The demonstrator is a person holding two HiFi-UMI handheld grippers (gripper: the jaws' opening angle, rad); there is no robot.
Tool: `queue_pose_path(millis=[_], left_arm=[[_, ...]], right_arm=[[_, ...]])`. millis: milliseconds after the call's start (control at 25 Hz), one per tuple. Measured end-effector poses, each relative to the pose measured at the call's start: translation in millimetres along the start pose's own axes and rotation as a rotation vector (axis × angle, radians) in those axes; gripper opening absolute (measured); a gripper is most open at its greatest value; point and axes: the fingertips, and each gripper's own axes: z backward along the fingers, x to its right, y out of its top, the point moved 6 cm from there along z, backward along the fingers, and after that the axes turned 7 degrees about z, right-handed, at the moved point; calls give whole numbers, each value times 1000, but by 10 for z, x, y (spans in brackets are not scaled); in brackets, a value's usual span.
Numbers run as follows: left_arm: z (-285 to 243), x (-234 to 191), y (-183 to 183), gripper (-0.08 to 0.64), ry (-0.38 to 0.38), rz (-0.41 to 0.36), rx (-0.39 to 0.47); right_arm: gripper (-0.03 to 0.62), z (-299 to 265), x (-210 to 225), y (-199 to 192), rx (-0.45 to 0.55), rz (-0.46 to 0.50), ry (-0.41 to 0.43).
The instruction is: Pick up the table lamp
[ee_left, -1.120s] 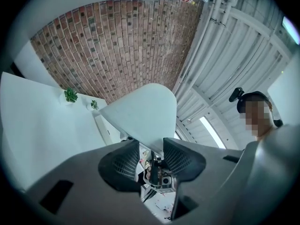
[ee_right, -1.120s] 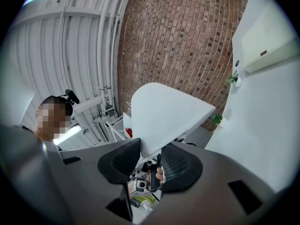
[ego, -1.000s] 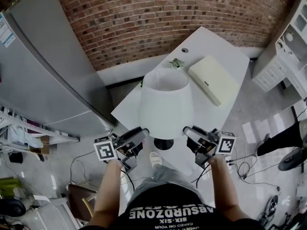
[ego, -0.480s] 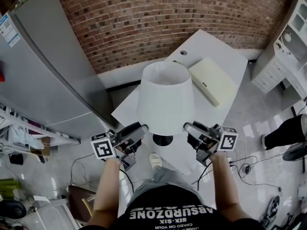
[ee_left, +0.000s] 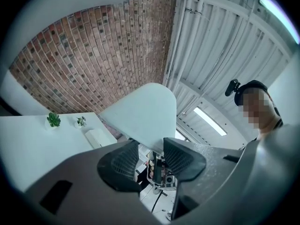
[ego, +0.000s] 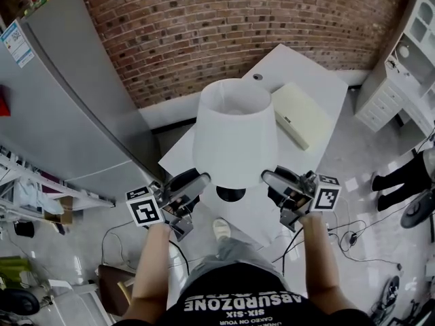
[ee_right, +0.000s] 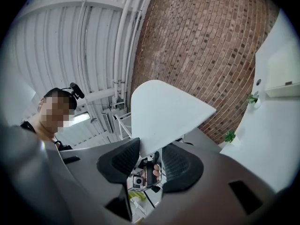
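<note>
The table lamp (ego: 234, 138) is held over the bench (ego: 299, 73), its shade pinched between the left hand-held gripper (ego: 199, 181) and right hand-held gripper (ego: 270, 176) (right jaws just eased slightly). Both should be raised evenly, lest the shade tilt or slip.

A red brick wall (ego: 224, 26) stands at the back. In front of it is a white table (ego: 306, 70) with a flat cream box (ego: 302, 114) and small green plants (ee_left: 53, 120) on top. A big grey fridge (ego: 68, 114) is on the left and a white cupboard (ego: 401, 73) on the right. The pale floor (ego: 353, 161) has black wires (ego: 346, 240) on it. A long light (ee_left: 209, 121) glows overhead.
</note>
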Motion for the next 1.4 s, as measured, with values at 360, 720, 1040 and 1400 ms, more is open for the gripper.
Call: queue_pose_path(millis=[360,720,1040,1400], left_arm=[[-19,226,46,163,-8,-49,-4],[44,481,45,164,-30,-97,1],[91,617,50,164,-54,-122,14],[87,647,55,164,-51,-128,9]], right_arm=[[156,7,-213,93,4,70,-9],[158,0,-484,121,2,140,9],[160,-19,-635,141,2,173,19],[161,-8,-661,137,-2,177,16]])
